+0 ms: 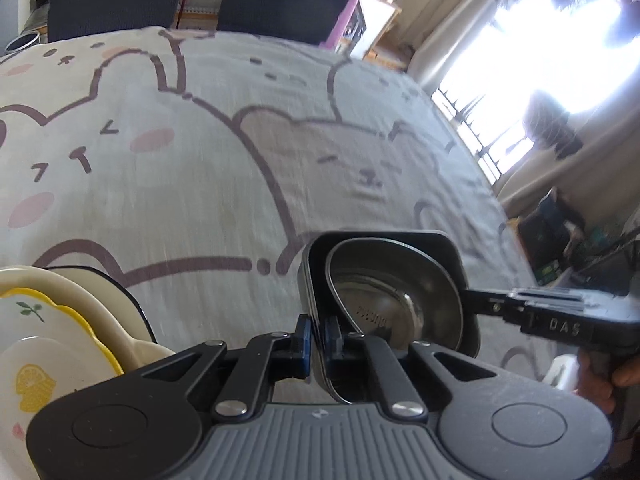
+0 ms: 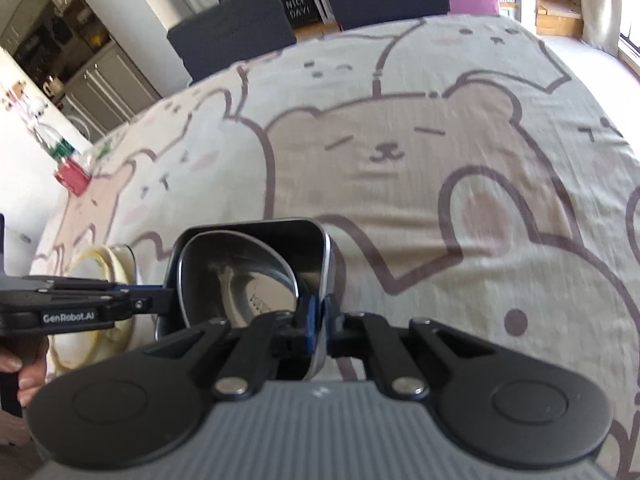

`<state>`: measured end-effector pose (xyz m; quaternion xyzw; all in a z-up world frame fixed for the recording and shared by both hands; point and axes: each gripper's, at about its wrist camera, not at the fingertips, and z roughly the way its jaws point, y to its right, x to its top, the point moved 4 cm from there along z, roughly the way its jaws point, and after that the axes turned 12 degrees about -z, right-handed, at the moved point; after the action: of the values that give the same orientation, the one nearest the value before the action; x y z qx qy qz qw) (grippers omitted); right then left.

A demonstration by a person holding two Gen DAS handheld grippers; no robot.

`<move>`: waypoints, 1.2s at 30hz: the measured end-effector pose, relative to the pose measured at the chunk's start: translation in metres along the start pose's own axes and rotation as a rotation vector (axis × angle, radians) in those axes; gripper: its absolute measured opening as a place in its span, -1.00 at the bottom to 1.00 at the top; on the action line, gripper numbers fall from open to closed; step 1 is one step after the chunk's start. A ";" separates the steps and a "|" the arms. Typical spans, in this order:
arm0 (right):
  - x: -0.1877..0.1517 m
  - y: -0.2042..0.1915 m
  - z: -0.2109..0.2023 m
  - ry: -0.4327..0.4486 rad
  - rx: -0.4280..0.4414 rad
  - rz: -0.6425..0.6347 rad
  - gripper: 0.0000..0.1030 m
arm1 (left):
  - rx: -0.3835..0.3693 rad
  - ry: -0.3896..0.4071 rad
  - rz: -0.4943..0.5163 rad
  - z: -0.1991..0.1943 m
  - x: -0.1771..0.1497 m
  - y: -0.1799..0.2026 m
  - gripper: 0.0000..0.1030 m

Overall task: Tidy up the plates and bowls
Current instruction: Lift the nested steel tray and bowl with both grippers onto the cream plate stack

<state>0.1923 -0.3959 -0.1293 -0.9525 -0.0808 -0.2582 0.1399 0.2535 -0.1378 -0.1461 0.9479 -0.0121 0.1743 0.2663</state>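
Note:
A black square dish [image 1: 460, 268] with a steel bowl [image 1: 400, 292] inside it is held from both sides over the bear-print tablecloth [image 1: 200, 184]. My left gripper [image 1: 318, 336] is shut on the dish's left rim, blue pads [image 1: 304, 340] pressing on the wall. My right gripper [image 1: 470, 300] grips the opposite rim. In the right wrist view the right gripper [image 2: 320, 320] is shut on the right rim of the dish [image 2: 288, 240], the steel bowl [image 2: 240, 276] sits inside it, and the left gripper [image 2: 160, 302] clamps the far side.
A stack of cream plates with yellow rims and a lemon print [image 1: 48, 320] stands just left of the dish, also the plates [image 2: 96, 264]. A red object [image 2: 72, 176] lies at the table's left edge. Dark chairs [image 2: 232, 28] stand behind the table.

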 end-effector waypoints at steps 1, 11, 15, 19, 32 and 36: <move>0.001 -0.001 -0.004 0.009 0.003 -0.001 -0.88 | -0.011 0.011 -0.002 -0.006 0.001 0.000 -0.88; 0.021 -0.026 -0.044 0.164 0.093 0.018 -0.88 | -0.126 0.144 -0.088 -0.080 0.017 -0.012 -0.88; 0.034 -0.045 -0.054 0.217 0.151 0.023 -0.88 | -0.158 0.209 -0.134 -0.114 0.019 -0.030 -0.88; 0.045 -0.073 -0.055 0.238 0.197 0.008 -0.87 | -0.185 0.272 -0.191 -0.146 0.016 -0.053 -0.88; 0.063 -0.165 -0.024 0.190 0.274 -0.034 -0.86 | -0.183 0.357 -0.331 -0.201 -0.008 -0.139 -0.88; 0.054 -0.187 -0.007 0.136 0.265 -0.050 -0.85 | -0.166 0.337 -0.362 -0.201 -0.013 -0.162 -0.89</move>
<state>0.1929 -0.2165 -0.0536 -0.9037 -0.1281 -0.3128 0.2630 0.1949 0.1022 -0.0709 0.8671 0.1882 0.2774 0.3685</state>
